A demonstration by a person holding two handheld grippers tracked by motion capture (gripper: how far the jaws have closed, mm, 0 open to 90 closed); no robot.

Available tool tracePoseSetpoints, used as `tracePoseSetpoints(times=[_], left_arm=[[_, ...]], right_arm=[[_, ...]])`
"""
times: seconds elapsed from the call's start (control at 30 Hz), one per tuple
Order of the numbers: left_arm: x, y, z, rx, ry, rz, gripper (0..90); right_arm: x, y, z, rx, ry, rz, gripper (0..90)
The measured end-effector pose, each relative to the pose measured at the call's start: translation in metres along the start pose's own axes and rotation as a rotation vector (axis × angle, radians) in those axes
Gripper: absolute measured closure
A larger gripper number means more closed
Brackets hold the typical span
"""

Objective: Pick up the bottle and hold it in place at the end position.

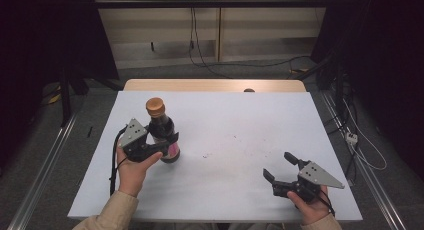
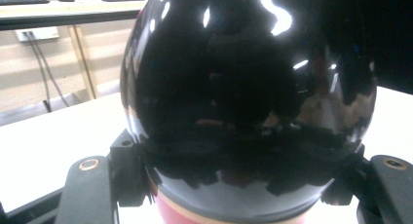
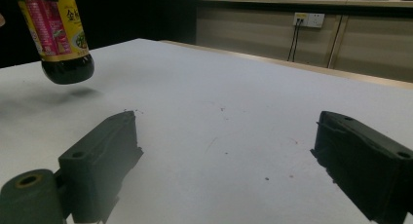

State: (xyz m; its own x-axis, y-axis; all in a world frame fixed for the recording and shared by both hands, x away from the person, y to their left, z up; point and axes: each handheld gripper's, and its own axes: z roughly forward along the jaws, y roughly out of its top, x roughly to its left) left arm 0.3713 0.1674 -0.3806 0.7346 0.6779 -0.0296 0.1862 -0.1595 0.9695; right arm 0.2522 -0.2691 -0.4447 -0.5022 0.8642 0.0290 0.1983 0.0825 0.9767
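Note:
A dark sauce bottle (image 1: 162, 131) with an orange cap and a pink label hangs just above the white table (image 1: 235, 125), tilted a little. My left gripper (image 1: 167, 141) is shut on its dark body, one jaw on each side. In the left gripper view the glossy black bottle (image 2: 248, 97) fills the space between the jaws. The right gripper view shows the bottle's base (image 3: 63, 44) off the table with its shadow below. My right gripper (image 1: 280, 165) rests near the table's front right with its jaws wide apart and nothing between them.
A wooden strip (image 1: 215, 85) runs along the table's far edge. Cables and wall sockets lie behind it. Small dark specks mark the table's middle.

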Motion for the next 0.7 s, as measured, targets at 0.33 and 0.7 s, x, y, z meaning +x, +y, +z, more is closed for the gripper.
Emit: tracePoseSetpoints(times=[0.33, 0.7], left_arm=[[-0.01, 0.011, 0.022, 0.0, -0.044, 0.005, 30.4], [-0.012, 0.014, 0.044, 0.013, -0.057, 0.011, 30.5]], right_arm=[[0.0, 0.0, 0.0, 0.001, -0.004, -0.001, 7.5], [-0.002, 0.0, -0.001, -0.001, -0.006, 0.008, 7.4]])
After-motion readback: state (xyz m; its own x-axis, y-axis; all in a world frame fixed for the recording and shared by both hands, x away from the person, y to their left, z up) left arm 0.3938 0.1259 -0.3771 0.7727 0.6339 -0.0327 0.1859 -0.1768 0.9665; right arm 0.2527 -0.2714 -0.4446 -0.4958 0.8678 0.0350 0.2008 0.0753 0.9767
